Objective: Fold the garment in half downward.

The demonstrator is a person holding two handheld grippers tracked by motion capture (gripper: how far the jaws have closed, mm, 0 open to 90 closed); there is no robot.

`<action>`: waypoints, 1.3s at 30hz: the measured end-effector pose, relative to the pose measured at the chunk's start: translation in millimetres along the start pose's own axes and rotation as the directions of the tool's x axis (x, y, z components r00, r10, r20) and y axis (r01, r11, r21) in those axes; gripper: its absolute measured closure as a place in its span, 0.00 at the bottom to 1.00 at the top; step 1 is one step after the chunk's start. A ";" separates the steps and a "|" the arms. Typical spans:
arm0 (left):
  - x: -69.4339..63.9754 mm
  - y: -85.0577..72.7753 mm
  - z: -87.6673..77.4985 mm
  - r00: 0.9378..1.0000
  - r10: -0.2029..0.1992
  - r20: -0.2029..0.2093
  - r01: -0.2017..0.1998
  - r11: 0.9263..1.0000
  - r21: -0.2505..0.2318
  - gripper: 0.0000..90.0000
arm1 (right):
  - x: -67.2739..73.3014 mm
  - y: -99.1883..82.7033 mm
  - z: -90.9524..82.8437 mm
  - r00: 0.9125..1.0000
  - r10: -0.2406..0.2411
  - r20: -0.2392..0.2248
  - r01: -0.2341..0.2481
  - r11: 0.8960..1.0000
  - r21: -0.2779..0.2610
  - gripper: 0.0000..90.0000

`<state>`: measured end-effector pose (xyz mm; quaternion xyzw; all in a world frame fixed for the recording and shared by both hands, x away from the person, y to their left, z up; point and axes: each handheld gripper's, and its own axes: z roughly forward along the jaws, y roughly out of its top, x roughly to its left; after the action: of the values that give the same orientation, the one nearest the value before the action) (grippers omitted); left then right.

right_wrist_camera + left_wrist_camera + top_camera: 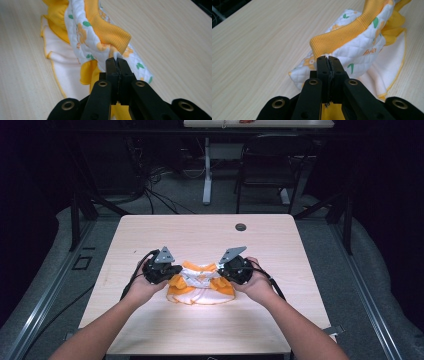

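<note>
- High view: a small quilted baby garment [201, 284], white with orange trim, lies on the table [200, 237] toward its near edge, long axis running from 9 to 3 o'clock. The left claw [176, 270] meets its 9 o'clock end and the right claw [223, 268] its 3 o'clock end, each equally close.
- Left gripper view: the left claw [328, 59] is pressed together, pinching quilted fabric just under the orange ribbed cuff [342, 37]; the garment stretches off toward 1 o'clock.
- Right gripper view: the right claw [116, 60] is likewise clamped on fabric below an orange ribbed cuff [110, 31]; the garment runs off toward 11 o'clock. Any stretching or lifting would likely act along this shared axis.
</note>
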<state>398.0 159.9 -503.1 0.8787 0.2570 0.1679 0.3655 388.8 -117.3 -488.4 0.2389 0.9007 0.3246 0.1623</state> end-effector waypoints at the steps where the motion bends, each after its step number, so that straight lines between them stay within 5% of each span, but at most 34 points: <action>1: -0.8 -2.4 1.0 1.000 -0.004 0.003 0.004 1.000 0.000 0.98 | 1.1 -1.4 1.2 1.000 0.012 -0.004 -0.012 1.000 -0.006 0.99; 20: -22.3 -29.6 4.0 0.997 -0.013 0.072 0.014 1.000 -0.021 0.98 | 23.0 -27.0 9.0 0.999 -0.020 -0.039 0.021 0.999 0.035 0.99; 31: -36.9 -41.0 5.6 0.994 0.006 0.113 -0.005 1.000 -0.008 0.96 | 31.3 -45.3 13.1 0.997 0.026 -0.075 -0.025 1.000 0.016 0.99; 39: -42.8 -45.3 3.4 0.990 -0.014 0.142 0.017 1.000 -0.019 0.90 | 34.5 -50.8 10.2 0.993 0.054 -0.109 -0.053 0.999 0.012 0.92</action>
<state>350.0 160.6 -543.0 0.8828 0.2353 0.1048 0.3928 348.1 -127.9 -534.3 0.2455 0.9029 0.3374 0.1032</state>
